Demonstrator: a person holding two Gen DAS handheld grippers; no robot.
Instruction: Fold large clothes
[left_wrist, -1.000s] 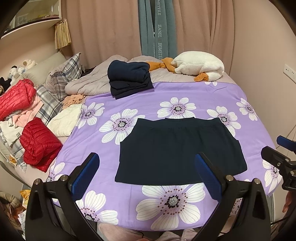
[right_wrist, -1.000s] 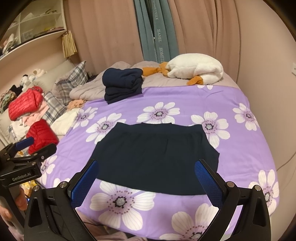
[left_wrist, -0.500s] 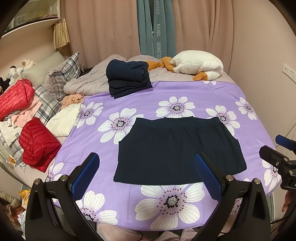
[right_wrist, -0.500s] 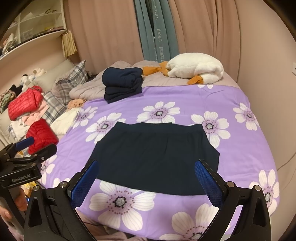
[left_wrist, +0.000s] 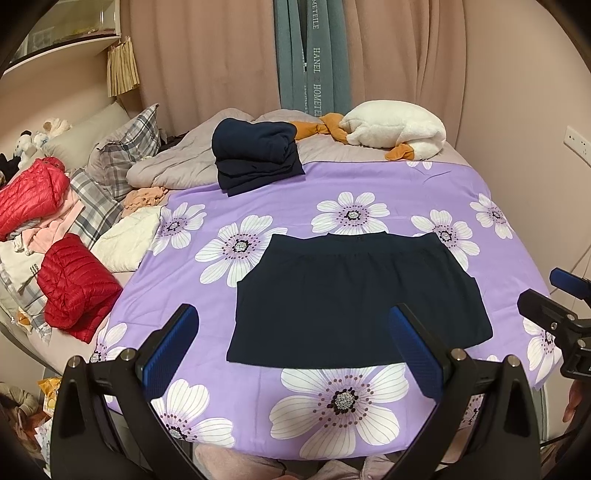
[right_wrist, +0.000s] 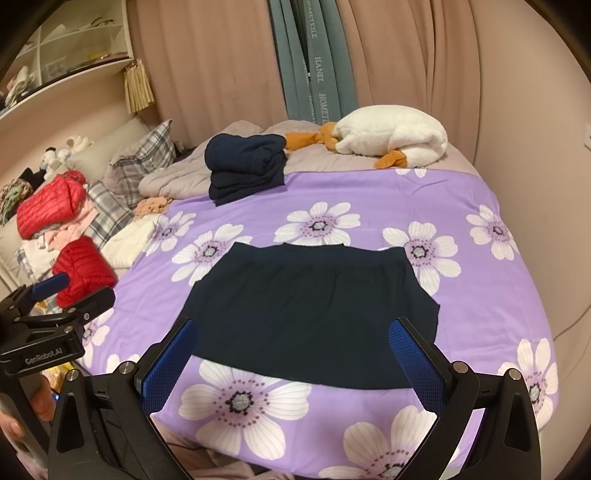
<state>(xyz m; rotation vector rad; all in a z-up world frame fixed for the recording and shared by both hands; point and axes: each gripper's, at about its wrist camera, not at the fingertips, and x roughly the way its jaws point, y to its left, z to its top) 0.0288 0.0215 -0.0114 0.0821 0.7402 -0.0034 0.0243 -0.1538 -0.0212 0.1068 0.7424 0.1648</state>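
Note:
A dark navy garment (left_wrist: 354, 299) lies spread flat on the purple flowered bedspread (left_wrist: 369, 199), hem toward me; it also shows in the right wrist view (right_wrist: 310, 314). My left gripper (left_wrist: 295, 347) is open and empty, held above the near edge of the bed in front of the garment's near left corner. My right gripper (right_wrist: 295, 362) is open and empty, above the garment's near hem. Each gripper shows at the side of the other's view, the right one (left_wrist: 554, 310) and the left one (right_wrist: 55, 306).
A stack of folded navy clothes (left_wrist: 255, 155) sits at the far side of the bed. A white plush goose (left_wrist: 391, 129) lies at the back right. Red down jackets (left_wrist: 70, 291), plaid pillows (left_wrist: 125, 155) and loose clothes pile up on the left. Curtains (left_wrist: 388, 51) hang behind.
Both grippers have stayed open and nearly still; the left wrist view has shifted very slightly. The garment has not moved.

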